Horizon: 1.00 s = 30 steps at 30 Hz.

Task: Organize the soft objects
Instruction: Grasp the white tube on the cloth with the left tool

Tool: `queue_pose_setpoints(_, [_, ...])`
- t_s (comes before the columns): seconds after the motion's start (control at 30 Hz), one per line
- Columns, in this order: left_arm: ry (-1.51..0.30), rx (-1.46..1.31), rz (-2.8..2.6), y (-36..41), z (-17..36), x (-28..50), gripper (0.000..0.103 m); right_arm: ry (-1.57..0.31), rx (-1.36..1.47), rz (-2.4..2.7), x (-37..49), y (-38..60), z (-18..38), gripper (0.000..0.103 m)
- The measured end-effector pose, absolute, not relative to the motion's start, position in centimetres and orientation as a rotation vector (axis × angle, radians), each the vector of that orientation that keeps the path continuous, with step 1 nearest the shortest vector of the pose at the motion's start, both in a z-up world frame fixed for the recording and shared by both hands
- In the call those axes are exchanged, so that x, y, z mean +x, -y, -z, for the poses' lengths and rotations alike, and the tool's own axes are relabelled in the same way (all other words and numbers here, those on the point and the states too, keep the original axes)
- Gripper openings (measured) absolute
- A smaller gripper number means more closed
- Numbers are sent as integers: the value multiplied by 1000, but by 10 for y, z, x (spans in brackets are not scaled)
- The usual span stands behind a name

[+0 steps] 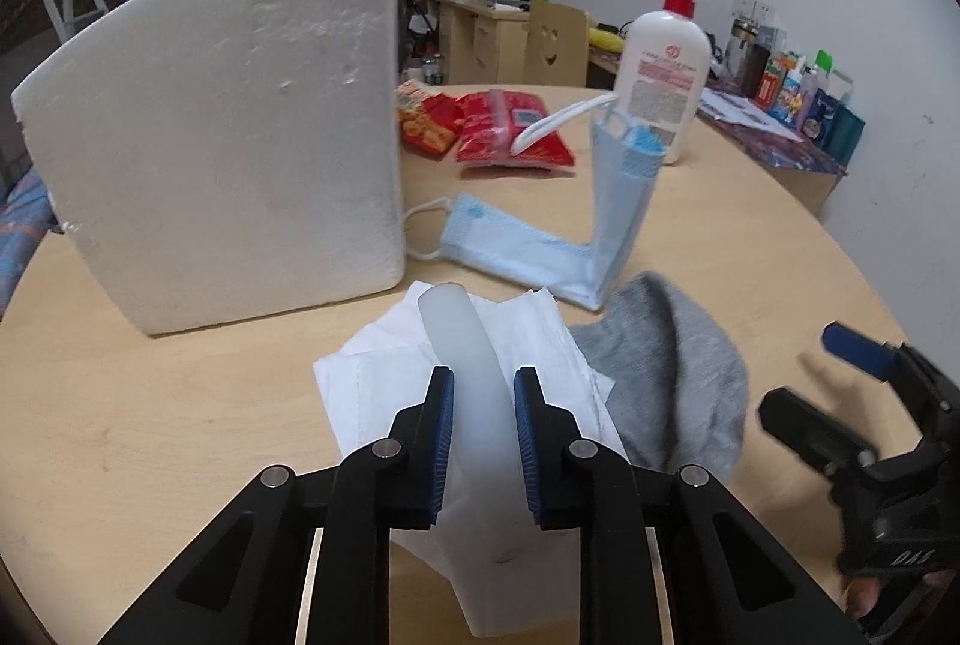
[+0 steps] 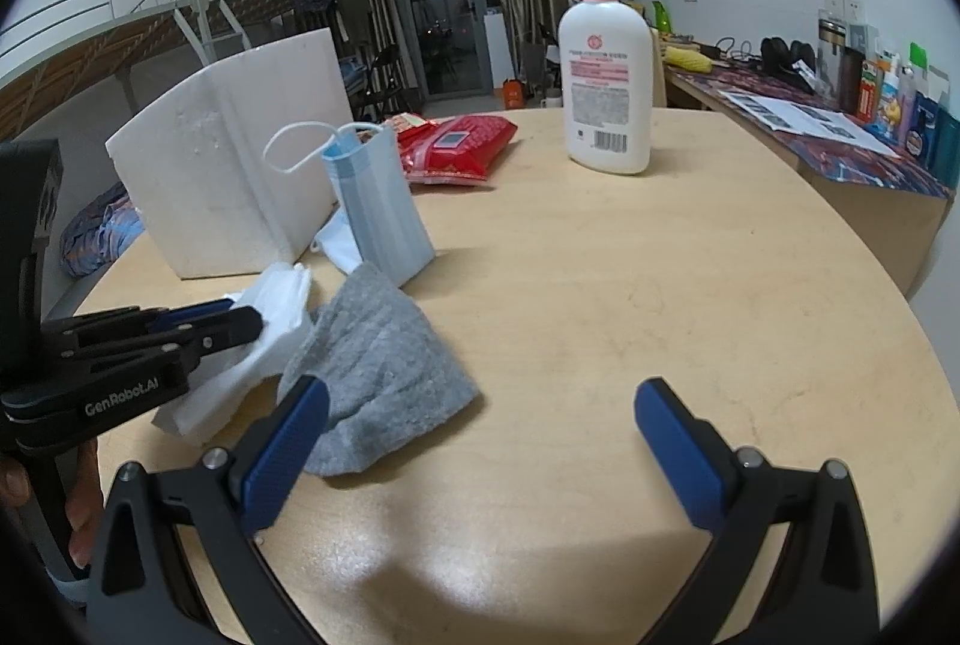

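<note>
My left gripper (image 1: 483,381) is shut on a smooth whitish roll (image 1: 456,339) that lies on a folded white tissue (image 1: 384,387) at the near side of the round table. From the right wrist view the left gripper (image 2: 240,327) sits over the same tissue (image 2: 270,321). Just right of it lies a grey knit cloth (image 1: 666,375) (image 2: 378,363). My right gripper (image 2: 483,393) stands open, low over the table, its left finger at the cloth's near edge and nothing between the pads; it also shows at the right (image 1: 822,381). A bent blue face mask (image 1: 618,201) (image 2: 378,201) half stands behind the cloth.
A white foam box (image 1: 228,135) (image 2: 240,165) stands at the left, close behind the tissue. Red snack packs (image 1: 510,129) (image 2: 456,147) and a white pump bottle (image 1: 660,69) (image 2: 606,93) sit further back. Bare tabletop (image 2: 660,285) spreads to the right. A cluttered desk runs along the far wall.
</note>
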<state>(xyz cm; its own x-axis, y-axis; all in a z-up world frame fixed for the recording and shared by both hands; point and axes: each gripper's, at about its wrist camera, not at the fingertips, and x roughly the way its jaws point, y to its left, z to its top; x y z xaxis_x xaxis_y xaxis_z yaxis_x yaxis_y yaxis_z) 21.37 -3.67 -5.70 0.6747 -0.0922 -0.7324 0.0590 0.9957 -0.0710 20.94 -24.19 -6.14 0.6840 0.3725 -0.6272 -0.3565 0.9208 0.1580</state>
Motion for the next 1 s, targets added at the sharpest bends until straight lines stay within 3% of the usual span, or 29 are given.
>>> queue_pose_setpoints(1.0, [-903, -38, 108, 32, 68, 198, 27, -706, 6, -428, 204, 228, 57, 103])
